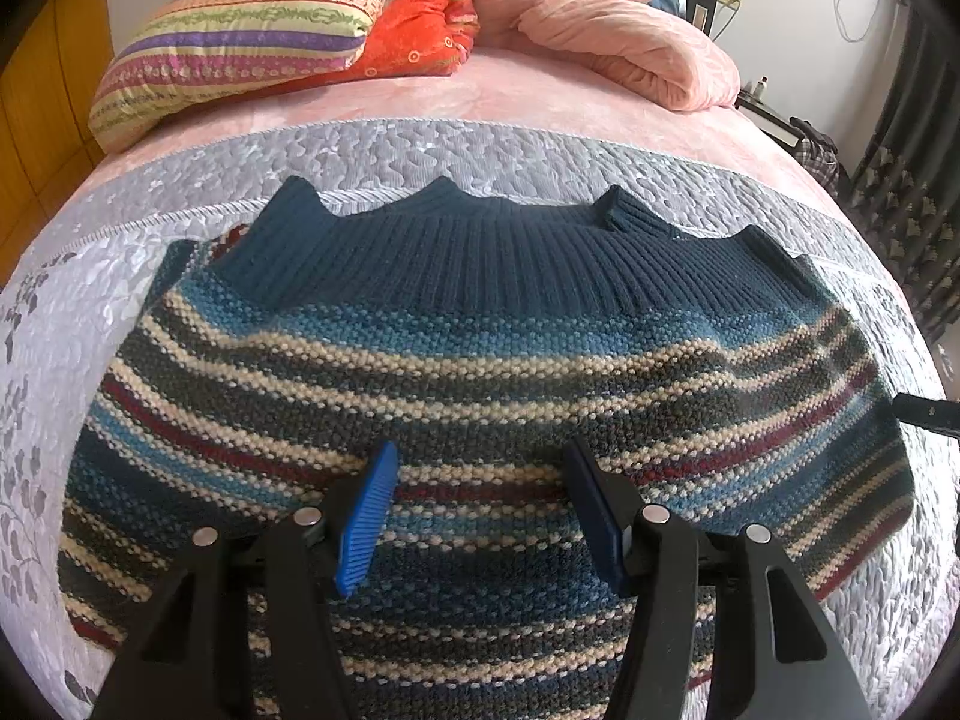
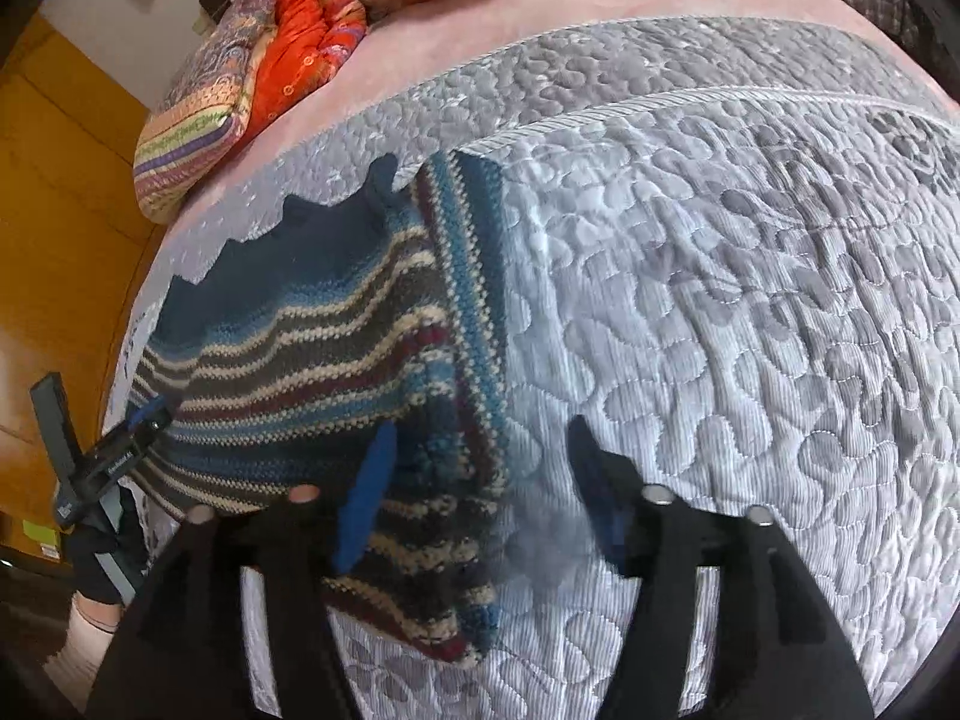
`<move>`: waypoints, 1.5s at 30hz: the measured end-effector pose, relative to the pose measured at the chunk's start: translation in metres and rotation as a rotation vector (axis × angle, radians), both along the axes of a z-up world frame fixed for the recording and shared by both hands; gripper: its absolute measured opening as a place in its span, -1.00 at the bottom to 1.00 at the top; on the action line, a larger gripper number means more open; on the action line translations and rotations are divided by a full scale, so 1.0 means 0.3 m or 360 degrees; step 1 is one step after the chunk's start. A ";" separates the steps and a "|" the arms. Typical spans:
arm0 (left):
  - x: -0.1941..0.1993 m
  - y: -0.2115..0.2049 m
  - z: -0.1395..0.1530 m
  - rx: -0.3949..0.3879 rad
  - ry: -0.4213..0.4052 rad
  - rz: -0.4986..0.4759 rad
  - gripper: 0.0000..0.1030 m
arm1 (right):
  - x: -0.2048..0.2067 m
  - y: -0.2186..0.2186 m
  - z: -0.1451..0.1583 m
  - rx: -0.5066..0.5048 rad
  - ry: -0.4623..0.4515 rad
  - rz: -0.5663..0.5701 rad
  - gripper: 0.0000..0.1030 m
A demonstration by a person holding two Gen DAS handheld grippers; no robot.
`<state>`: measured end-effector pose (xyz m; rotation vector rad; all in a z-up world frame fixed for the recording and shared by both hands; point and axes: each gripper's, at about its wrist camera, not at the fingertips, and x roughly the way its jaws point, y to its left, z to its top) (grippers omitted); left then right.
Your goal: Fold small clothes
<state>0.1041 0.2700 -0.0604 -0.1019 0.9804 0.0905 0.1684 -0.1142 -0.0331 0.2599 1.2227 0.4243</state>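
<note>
Striped knitted sweater spread flat on a grey quilted bedspread, covering the near half of a pink bed. Bands of dark blue, teal, cream, grey and maroon running side to side across the left wrist view. Solid dark blue ribbed hem with a wavy edge at the far side, pointing toward the pillows; rest of the body coming back toward the camera. Looks wider than long in this view, though fisheye bending makes the long axis hard to judge.

Left gripper low over the middle of the sweater, jaws spread wide apart, nothing between them; touching the knit or just above it, cannot tell.

Right gripper at the sweater's right edge, also wide apart and holding nothing: one finger over the folded-in striped side, the other over bare bedspread.

Beyond the sweater, a striped multicoloured pillow, an orange quilt and a rolled pink blanket at the head of the bed.
</note>
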 end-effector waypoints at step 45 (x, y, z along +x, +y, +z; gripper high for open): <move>-0.016 0.087 0.049 -0.0253 -0.0021 0.0053 0.15 | 0.021 0.388 0.255 0.0142 -0.0156 0.0406 -0.58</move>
